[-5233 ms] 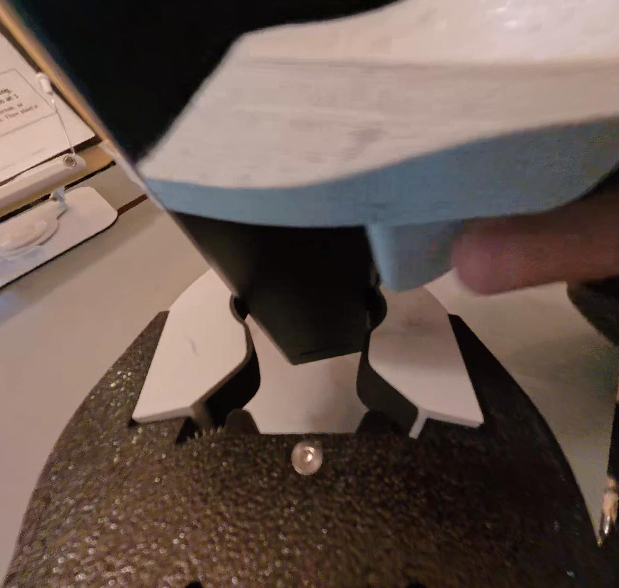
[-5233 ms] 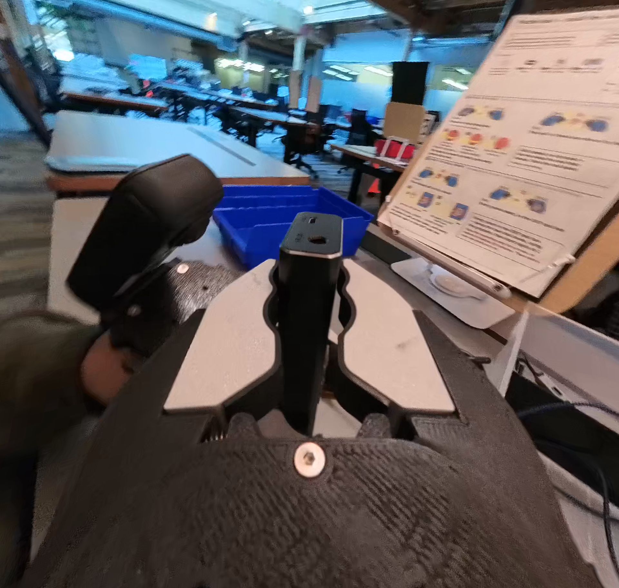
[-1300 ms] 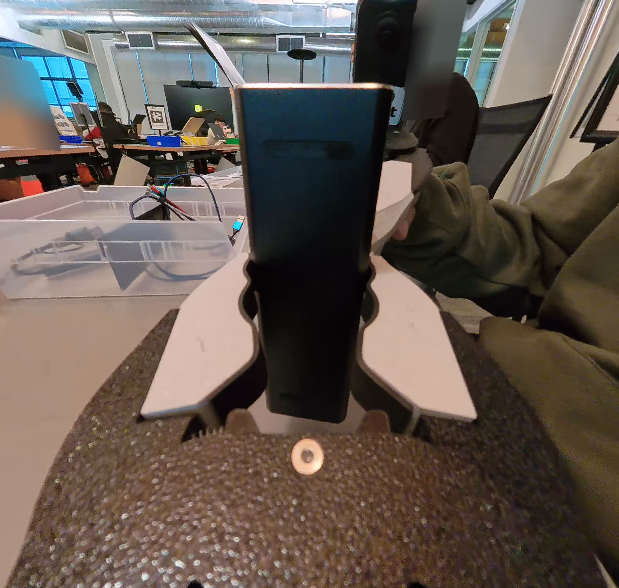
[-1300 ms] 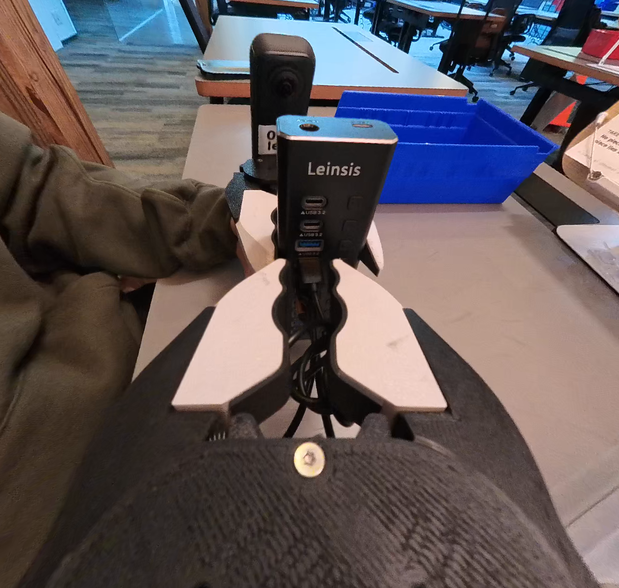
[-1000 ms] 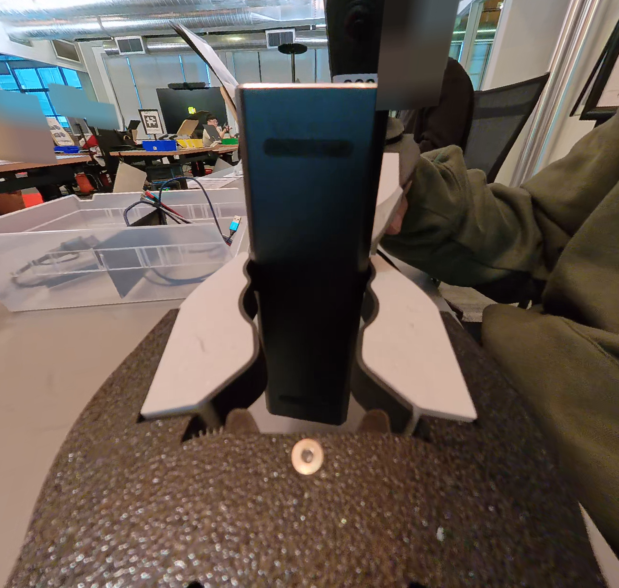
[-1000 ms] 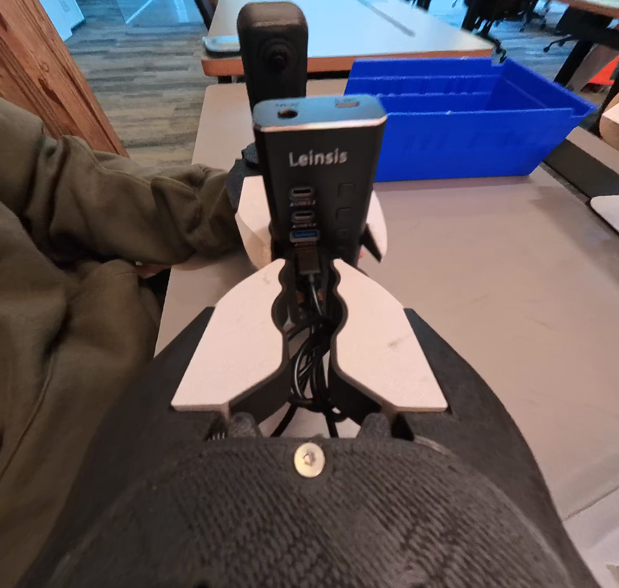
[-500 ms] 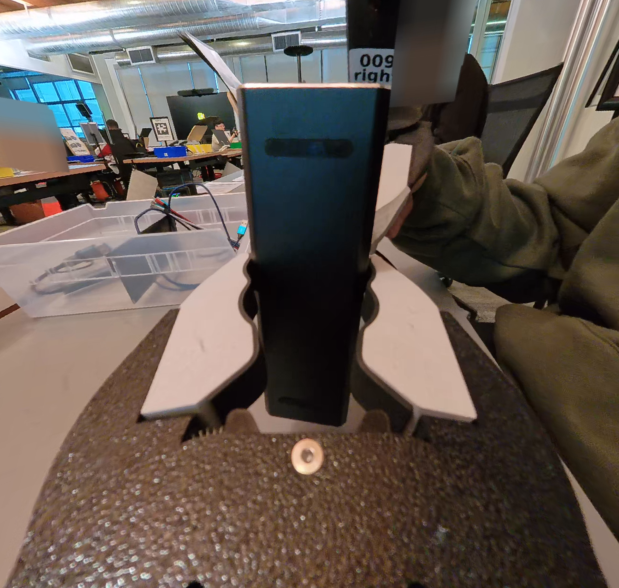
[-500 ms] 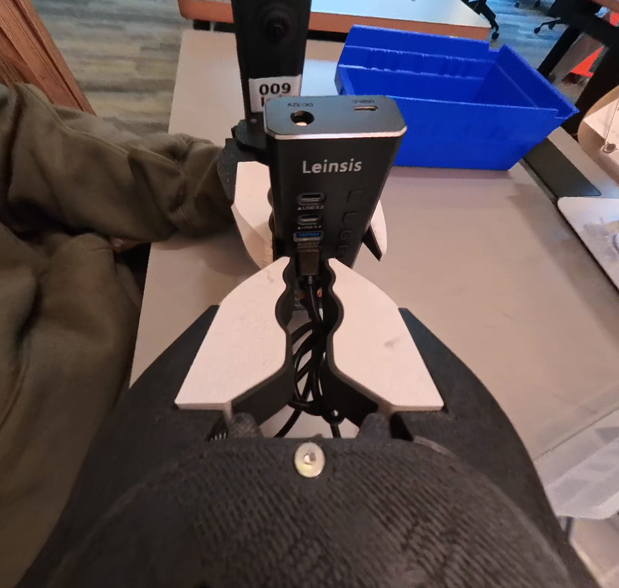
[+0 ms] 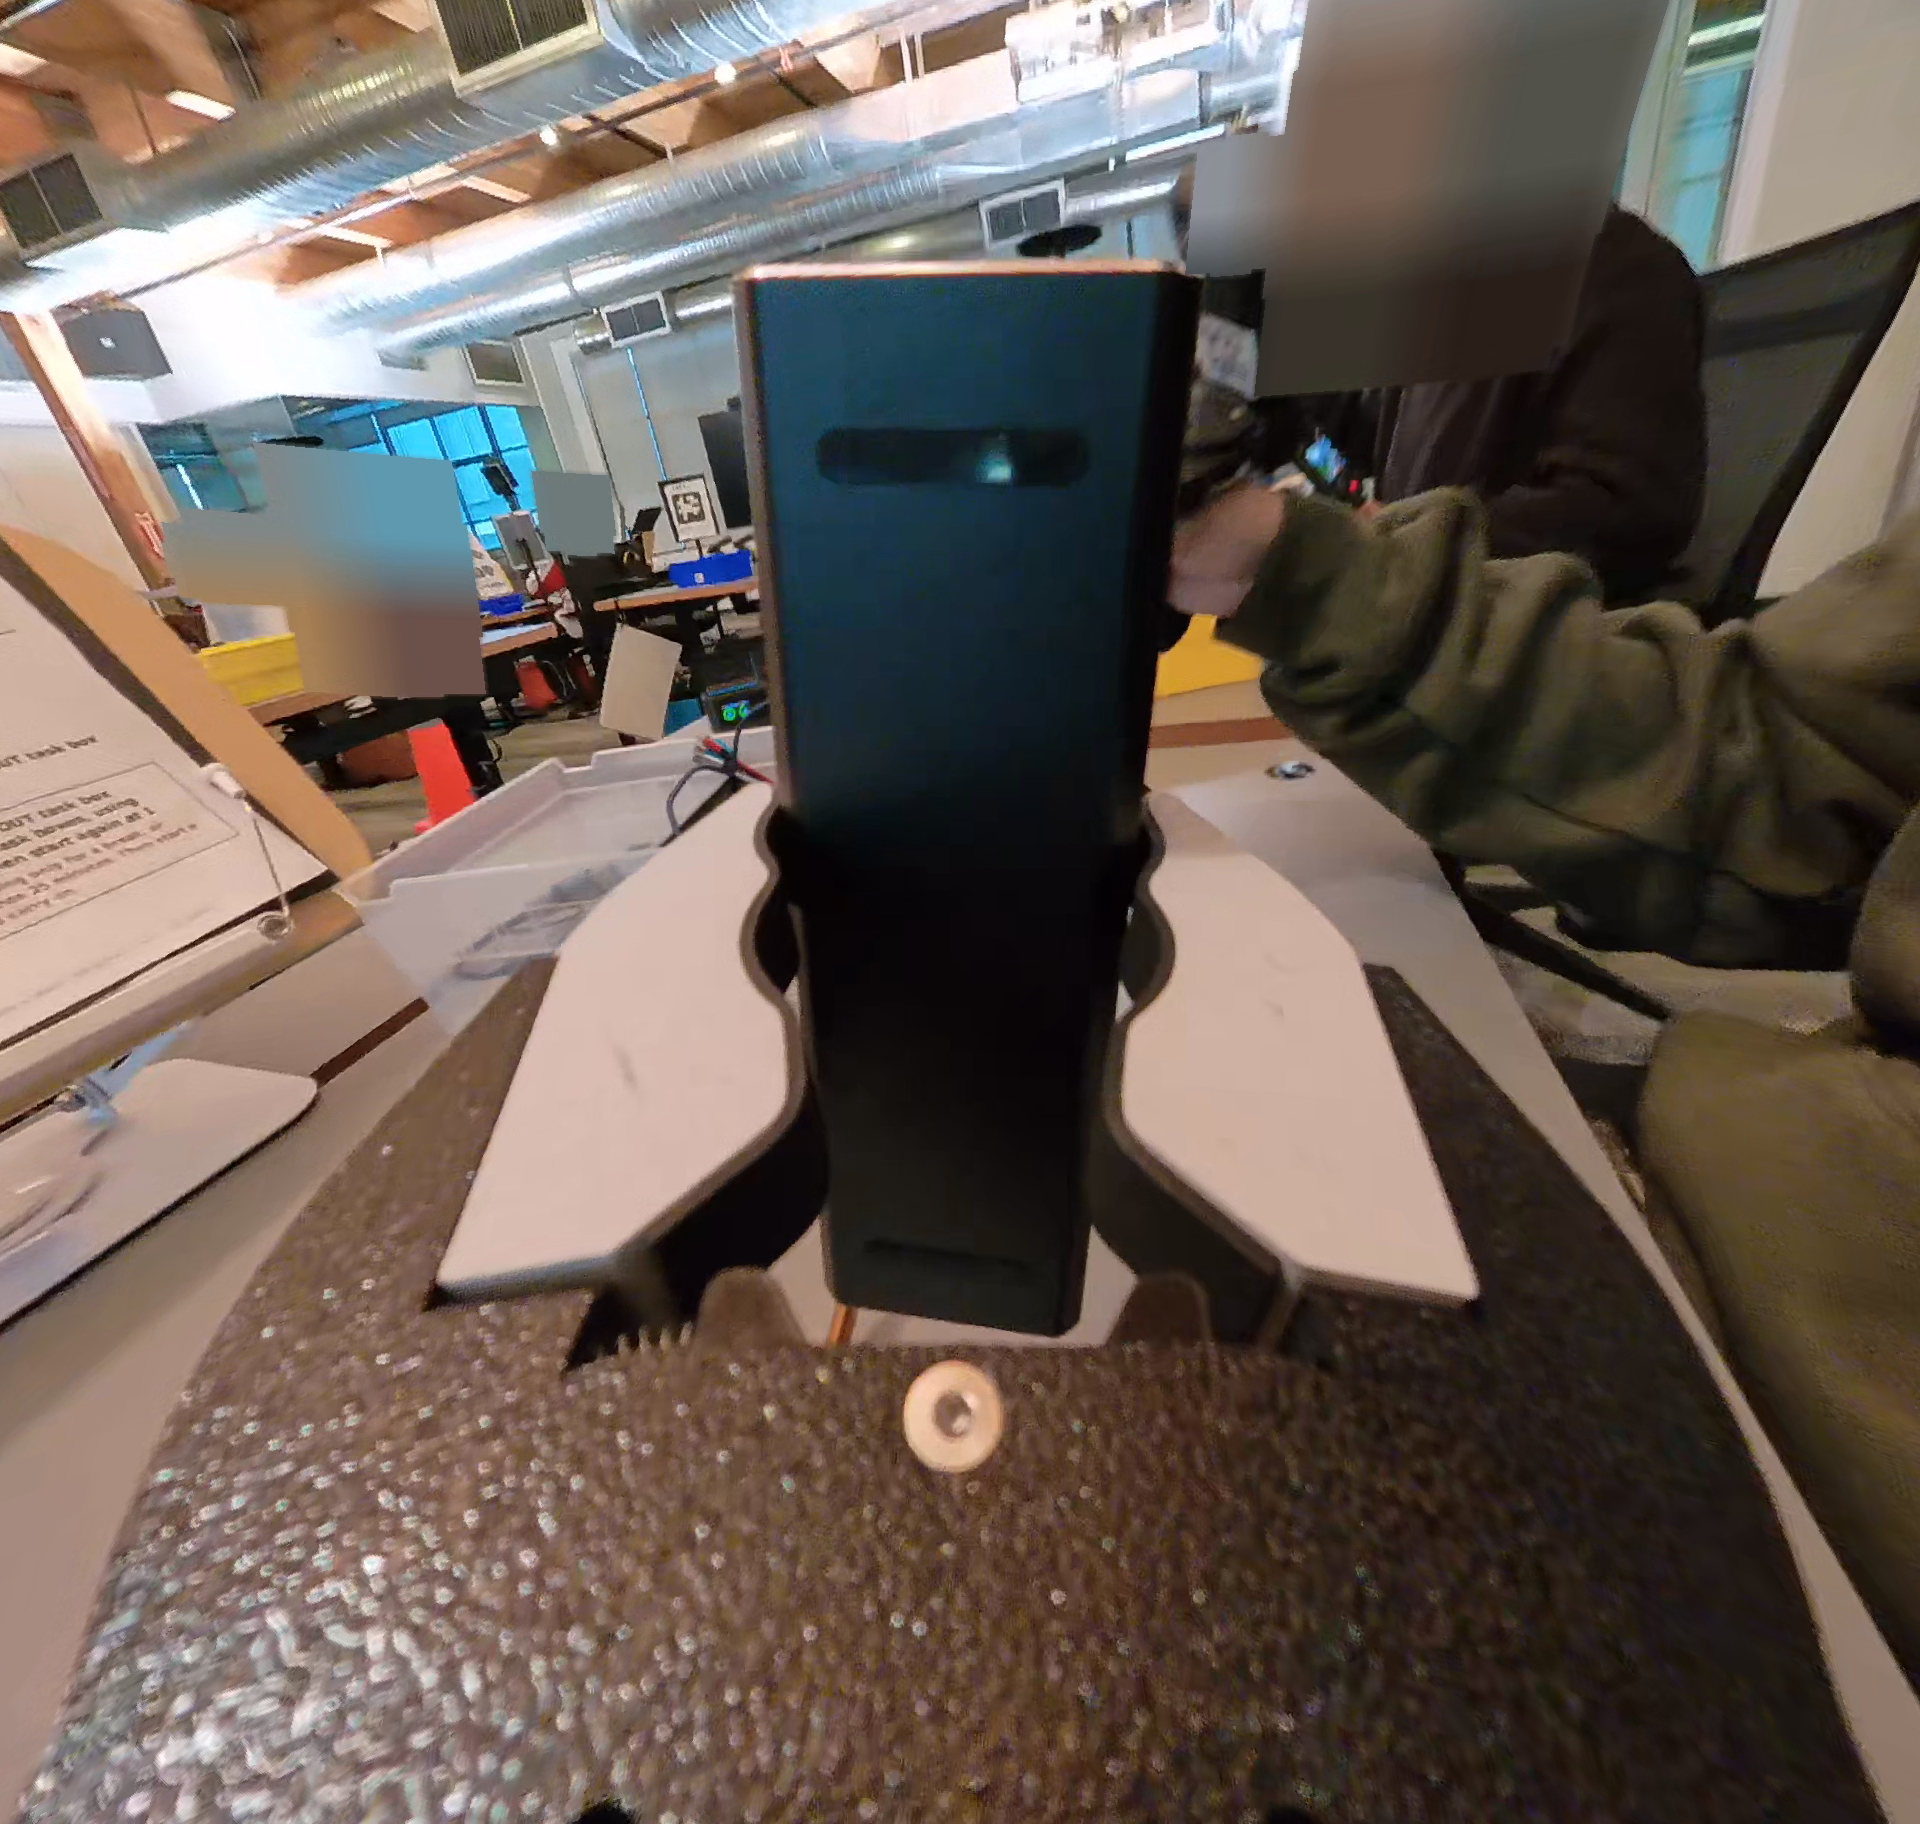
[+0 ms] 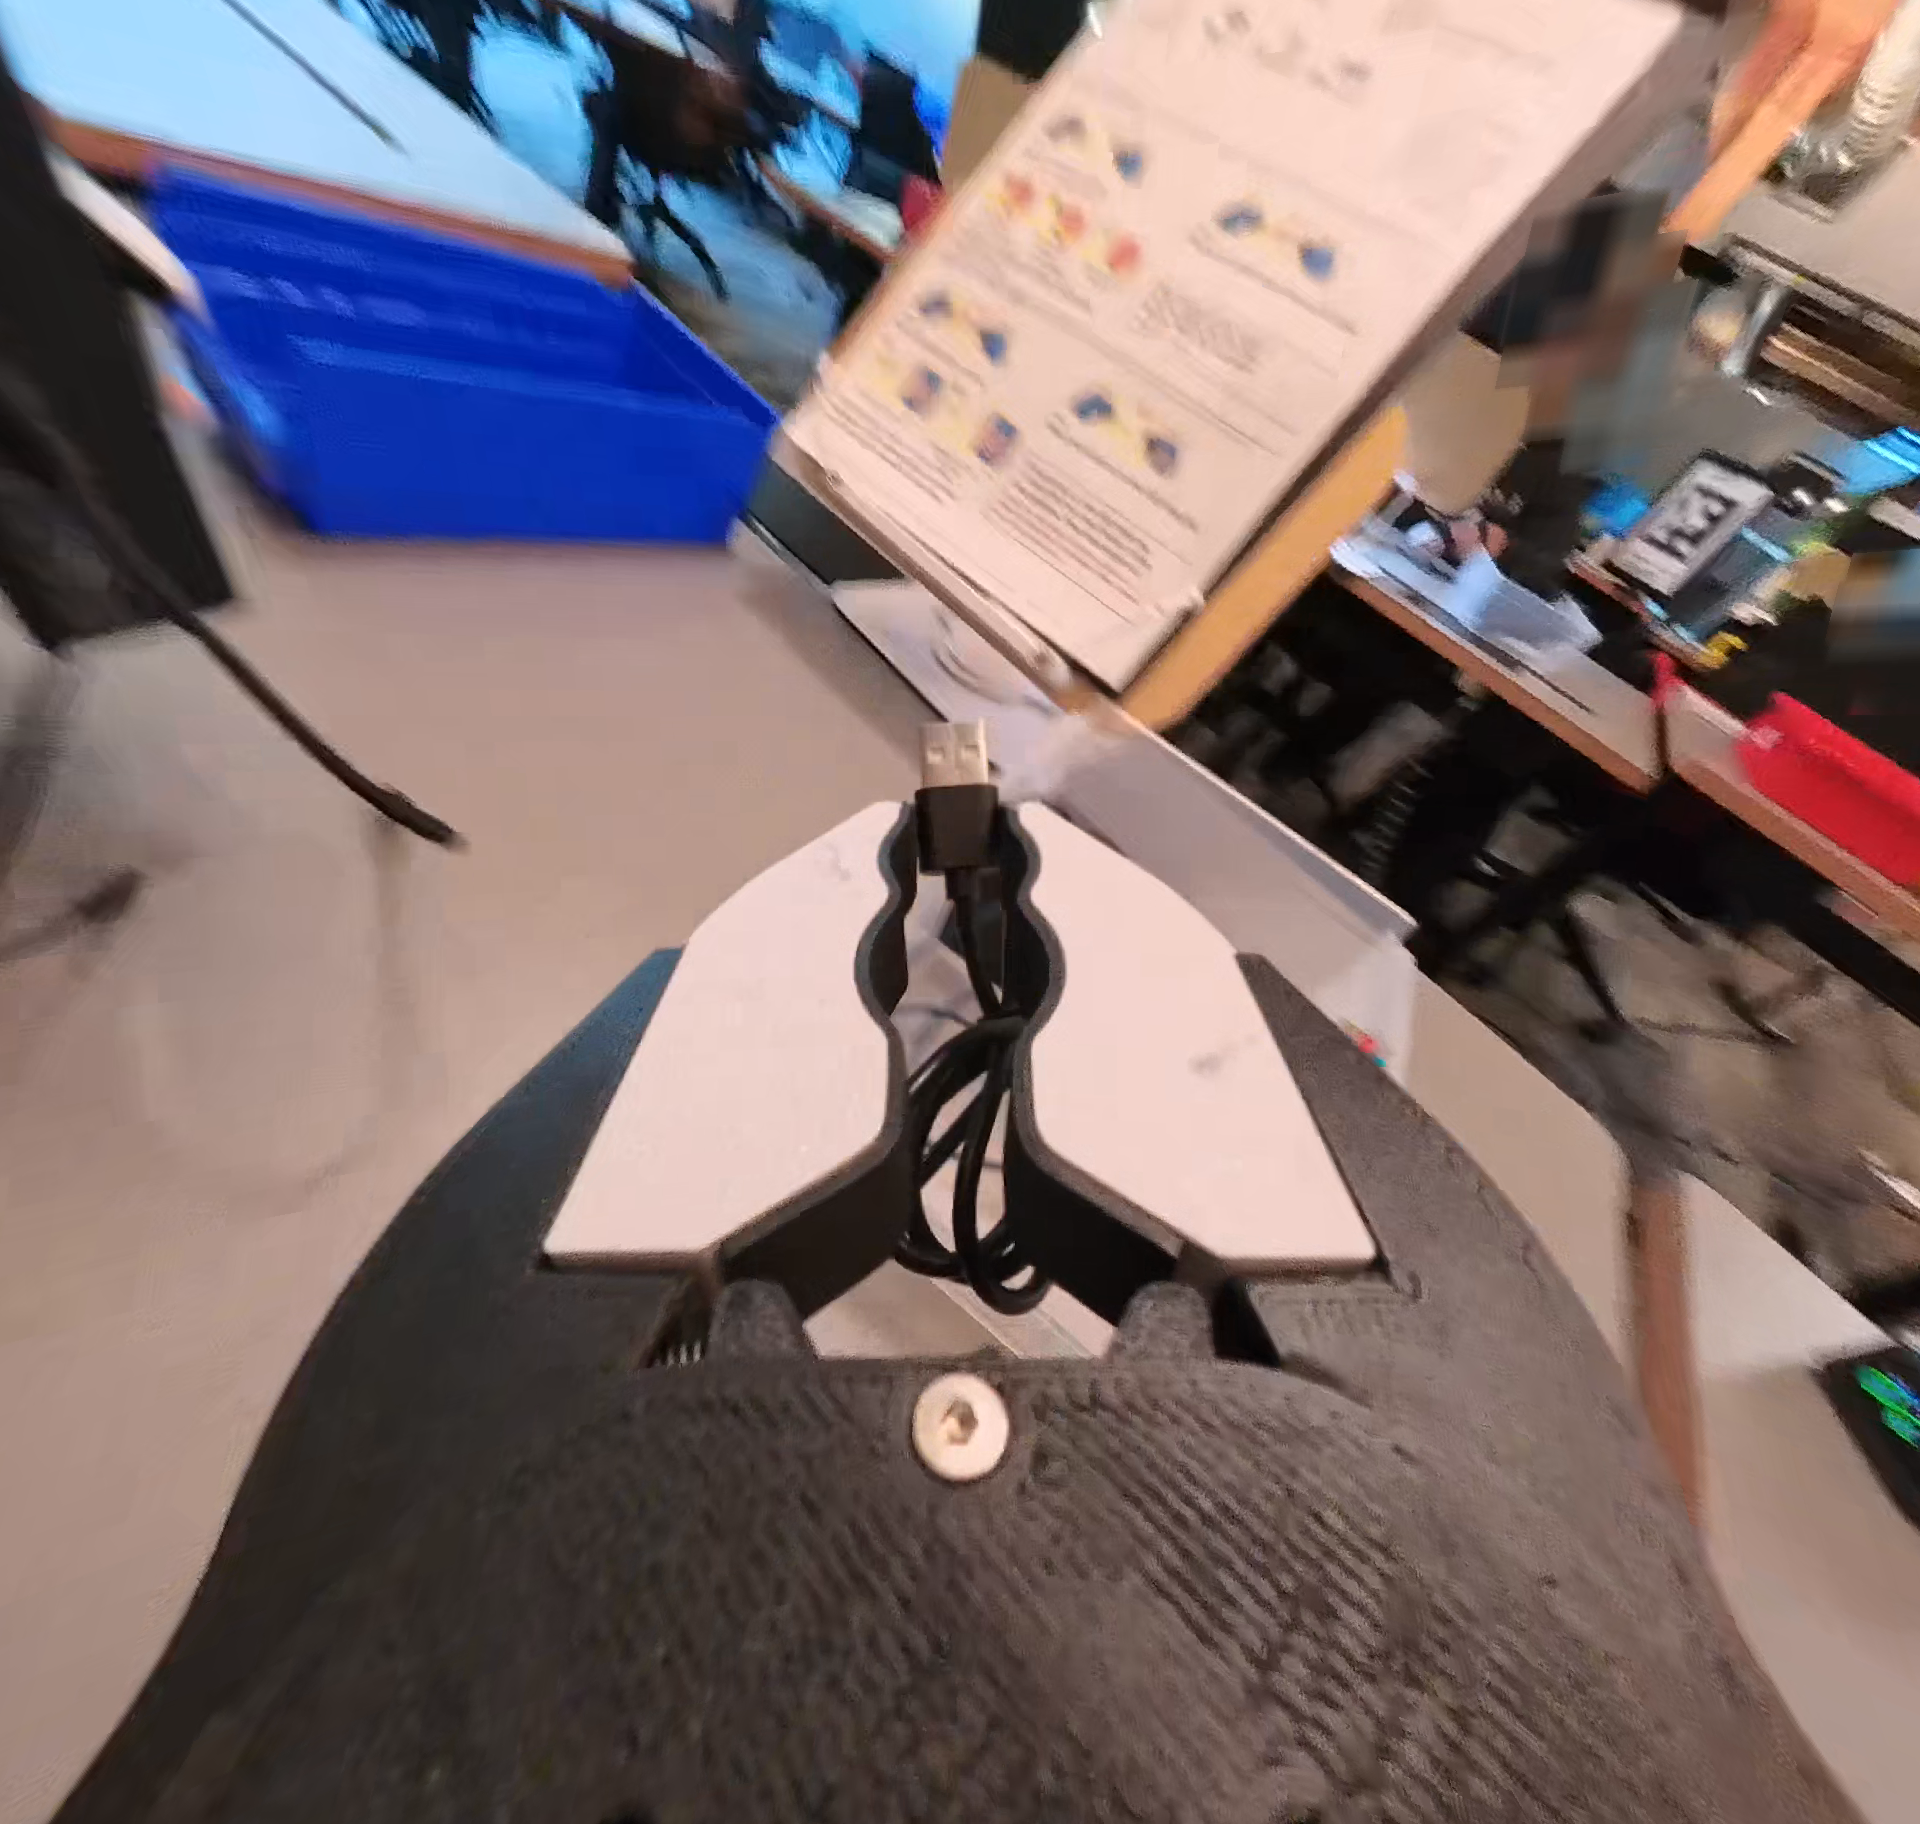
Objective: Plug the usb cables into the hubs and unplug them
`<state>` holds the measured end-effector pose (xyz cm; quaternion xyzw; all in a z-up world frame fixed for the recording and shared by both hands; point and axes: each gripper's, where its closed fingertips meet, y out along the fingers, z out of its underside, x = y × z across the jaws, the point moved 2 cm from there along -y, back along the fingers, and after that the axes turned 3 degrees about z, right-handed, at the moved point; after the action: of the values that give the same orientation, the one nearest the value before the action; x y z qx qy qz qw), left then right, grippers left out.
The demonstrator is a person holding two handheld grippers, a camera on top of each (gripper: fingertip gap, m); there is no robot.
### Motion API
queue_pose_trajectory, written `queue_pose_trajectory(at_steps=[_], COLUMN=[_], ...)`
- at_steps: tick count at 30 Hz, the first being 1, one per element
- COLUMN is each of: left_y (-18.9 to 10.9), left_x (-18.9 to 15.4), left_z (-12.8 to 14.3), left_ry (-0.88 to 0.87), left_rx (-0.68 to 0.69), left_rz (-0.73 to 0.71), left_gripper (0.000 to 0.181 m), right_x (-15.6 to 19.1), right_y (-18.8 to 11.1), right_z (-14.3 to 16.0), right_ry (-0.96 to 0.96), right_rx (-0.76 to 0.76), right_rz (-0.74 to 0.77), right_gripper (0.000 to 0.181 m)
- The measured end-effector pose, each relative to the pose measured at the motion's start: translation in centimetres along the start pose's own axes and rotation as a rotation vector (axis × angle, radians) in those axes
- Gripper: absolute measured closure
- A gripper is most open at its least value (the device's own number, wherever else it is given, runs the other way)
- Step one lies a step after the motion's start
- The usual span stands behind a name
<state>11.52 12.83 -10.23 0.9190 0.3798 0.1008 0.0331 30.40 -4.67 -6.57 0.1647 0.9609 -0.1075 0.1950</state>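
Hub (image 9: 961, 735), a dark slab w/ a thin metallic rim, stands upright at centre of left wrist view, its plain back face toward the camera; ports not visible from here. Left gripper (image 9: 956, 901) is clamped on its lower half, one white finger pressed to each side. Right of the hub, mid-frame, a person's hand (image 9: 1210, 553) and olive sleeve (image 9: 1507, 694) reach in from the right edge. Lower left of the frame: a tilted instruction board (image 9: 114, 839) on a stand, grey table (image 9: 94, 1359) beneath. Clear tray (image 9: 540, 839) w/ loose wires sits just behind the left finger.

USB cable (image 10: 961, 1078), black, fills the centre of right wrist view. Right gripper (image 10: 958, 844) pinches its plug body at the fingertips, silver USB-A end sticking out past the tips, pointing up-frame, not in any port. Rest of the cable is looped in the gap between the fingers. View is motion-blurred. Blue bin (image 10: 457, 403) upper left, illustrated instruction board (image 10: 1195, 268) upper right, grey table (image 10: 520, 735) below both.
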Motion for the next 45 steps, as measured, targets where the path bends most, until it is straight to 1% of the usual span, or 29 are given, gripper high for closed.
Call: queue_pose_trajectory(at_steps=[2, 5, 7, 8, 10, 11, 13, 15, 17, 19, 20, 22, 24, 26, 29, 31, 35, 36, 37, 41, 45], left_y=[-0.3, -0.4, -0.3, -0.2, 0.0, 0.0, 0.1, 0.0, 0.0, 0.1, 0.2, 0.5, 0.8, 1.1, 1.3, 1.4, 1.6, 1.7, 1.8, 2.0, 2.0], left_x=[0.2, 0.6, 0.6, 0.5, 0.2, 0.1, 0.0, 0.0, 0.1, 0.0, -0.1, -0.4, -0.7, -1.0, -1.4, -1.6, -2.4, -2.6, -2.8, -3.1, -3.0], left_z=[-0.2, 0.0, 0.2, 0.2, -0.1, -0.2, -0.1, 0.1, 0.4, 0.8, 0.9, 1.1, 1.4, 1.5, 1.6, 1.6, 1.1, 1.1, 1.1, 1.1, 1.2], left_ry=[-0.02, -0.038, -0.04, -0.045, -0.063, -0.064, -0.051, -0.047, -0.057, -0.072, -0.077, -0.081, -0.075, -0.068, -0.062, -0.056, -0.035, -0.028, -0.023, -0.028, -0.031], left_rx=[-0.03, -0.028, -0.017, -0.017, -0.033, -0.038, -0.028, -0.017, -0.017, -0.018, -0.021, -0.021, -0.005, 0.002, 0.004, 0.007, -0.005, -0.003, -0.002, -0.02, -0.03], left_rz=[-0.006, -0.018, -0.02, -0.017, -0.005, 0.0, 0.004, 0.006, 0.01, 0.023, 0.033, 0.053, 0.066, 0.081, 0.097, 0.104, 0.146, 0.154, 0.163, 0.18, 0.172], left_gripper=[0.121, 0.121, 0.121, 0.121, 0.121, 0.121, 0.121, 0.121, 0.121, 0.121, 0.121, 0.121, 0.121, 0.121, 0.121, 0.121, 0.121, 0.121, 0.121, 0.121, 0.121], right_x=[-1.9, -2.8, -2.8, -2.6, -1.3, -1.0, -0.7, 0.6, 2.9, 6.3, 7.8, 10.7, 13.4, 15.1, 17.0, 18.0, 19.5, 19.9, 20.2, 20.7, 20.9], right_y=[1.5, 4.8, 7.2, 8.4, 10.0, 10.4, 9.9, 8.4, 6.6, 4.7, 4.1, 3.3, 2.8, 3.0, 3.1, 3.3, 3.7, 3.7, 3.7, 3.7, 3.7], right_z=[2.2, 4.7, 6.5, 7.3, 8.7, 8.4, 6.3, 3.2, 0.6, -1.3, -1.9, -2.8, -3.7, -4.6, -5.7, -5.9, -4.8, -4.7, -4.7, -4.4, -4.3], right_ry=[-0.022, -0.098, -0.134, -0.133, -0.041, 0.002, 0.074, 0.204, 0.298, 0.323, 0.318, 0.302, 0.345, 0.356, 0.269, 0.241, 0.144, 0.131, 0.123, 0.115, 0.131], right_rx=[0.098, 0.216, 0.297, 0.312, 0.346, 0.32, 0.181, 0.019, -0.092, -0.151, -0.168, -0.18, -0.186, -0.17, -0.181, -0.16, -0.102, -0.1, -0.104, -0.101, -0.109], right_rz=[0.058, 0.033, -0.006, -0.03, -0.119, -0.121, -0.115, -0.19, -0.302, -0.435, -0.457, -0.485, -0.541, -0.556, -0.552, -0.564, -0.591, -0.612, -0.629, -0.663, -0.679], right_gripper=[0.167, 0.167, 0.167, 0.167, 0.164, 0.15, 0.148, 0.145, 0.145, 0.143, 0.143, 0.142, 0.142, 0.144, 0.145, 0.146, 0.146, 0.149, 0.154, 0.162, 0.165])
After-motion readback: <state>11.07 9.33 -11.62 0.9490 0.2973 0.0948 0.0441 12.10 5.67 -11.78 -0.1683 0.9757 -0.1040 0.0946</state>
